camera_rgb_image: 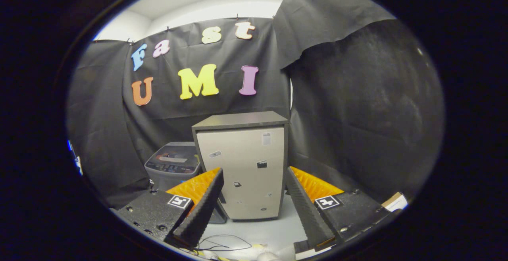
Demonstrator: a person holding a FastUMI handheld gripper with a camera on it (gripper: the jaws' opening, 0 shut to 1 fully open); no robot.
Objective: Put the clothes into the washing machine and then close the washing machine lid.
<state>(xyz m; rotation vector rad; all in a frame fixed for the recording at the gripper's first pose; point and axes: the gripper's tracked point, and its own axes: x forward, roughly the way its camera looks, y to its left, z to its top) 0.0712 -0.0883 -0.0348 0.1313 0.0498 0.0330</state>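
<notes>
Booth walls of black cloth, pale ceiling above. Tall beige cabinet (242,165) with dark top, upright on pale floor (274,231), beyond the fingers. Grey washing machine (173,165) just left of cabinet, lid shut; clothes out of sight. Hand-held gripper (254,177): level, fingers spread wide, pinching nothing. Thin black cable (224,243) on floor between fingers.

The claw (254,173) hangs wide open before a cabinet (244,165), with the washing machine (172,165) just beside it.
</notes>
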